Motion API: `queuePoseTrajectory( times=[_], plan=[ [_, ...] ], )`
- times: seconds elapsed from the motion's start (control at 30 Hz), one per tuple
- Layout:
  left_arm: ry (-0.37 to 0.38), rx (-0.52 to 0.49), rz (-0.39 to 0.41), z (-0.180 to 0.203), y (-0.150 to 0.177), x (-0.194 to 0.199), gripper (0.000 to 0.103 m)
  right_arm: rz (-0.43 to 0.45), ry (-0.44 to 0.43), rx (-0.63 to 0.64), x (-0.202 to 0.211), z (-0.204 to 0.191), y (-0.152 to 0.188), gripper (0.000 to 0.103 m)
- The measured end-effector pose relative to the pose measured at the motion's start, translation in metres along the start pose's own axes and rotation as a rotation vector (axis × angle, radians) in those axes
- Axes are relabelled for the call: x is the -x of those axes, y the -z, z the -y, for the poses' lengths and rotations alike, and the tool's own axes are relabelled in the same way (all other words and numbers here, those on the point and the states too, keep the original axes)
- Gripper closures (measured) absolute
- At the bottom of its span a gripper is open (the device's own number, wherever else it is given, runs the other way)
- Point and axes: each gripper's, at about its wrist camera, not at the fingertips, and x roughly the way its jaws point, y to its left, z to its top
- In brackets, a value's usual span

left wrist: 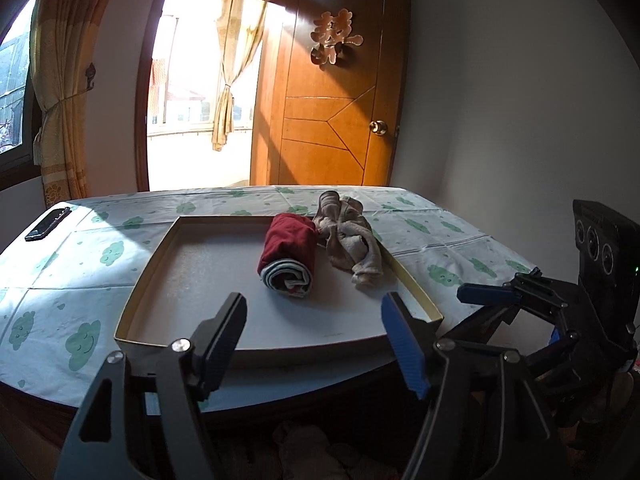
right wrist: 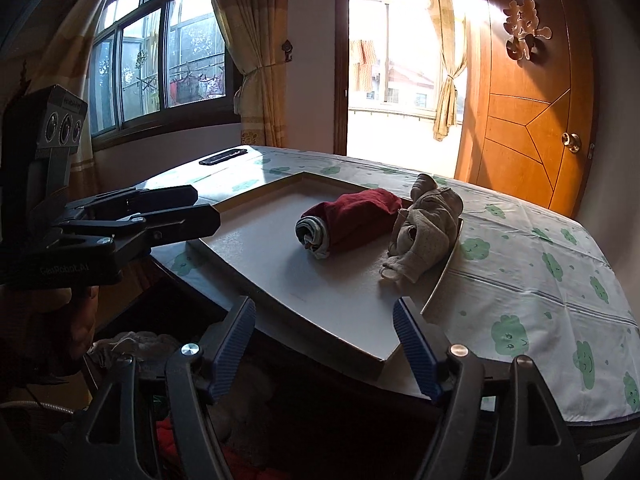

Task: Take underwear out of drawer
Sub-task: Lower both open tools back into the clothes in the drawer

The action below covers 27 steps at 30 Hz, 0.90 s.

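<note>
Lying lengthwise in the tray (left wrist: 140, 280), red rolled underwear (left wrist: 289, 252), rolled end nearest.

I note two garments in a shallow white tray (left wrist: 172, 276) with a low rim, set on the surface.

Dark red underwear (left wrist: 287, 257), rolled into a tight tube, lies near the tray's middle. Its near end shows a spiral of grey, white and red layers.

Beige underwear (left wrist: 350, 240), crumpled and loosely twisted, sits just to the right of the red roll, touching it at the far end. Its far part rests on the tray's right rim.

Below the surface's near edge I see pale crumpled cloth (right wrist: 128, 346) in shadow; too dim to identify.
</note>
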Motion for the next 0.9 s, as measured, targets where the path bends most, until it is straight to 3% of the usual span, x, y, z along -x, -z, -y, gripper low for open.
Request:
queuePoseTrajectory(
  times=[0.47,0.9],
  plan=[
    [-0.033,0.068,-0.084,-0.016,0.071,0.019,0.032,-0.141,-0.086,0.079,-0.017,-0.037,0.074,0.030],
    [-0.091,0.064,-0.148,-0.032,0.114,0.041,0.032,-0.274,-0.157,0.239,-0.030,-0.047,0.097,0.030]
  ],
)
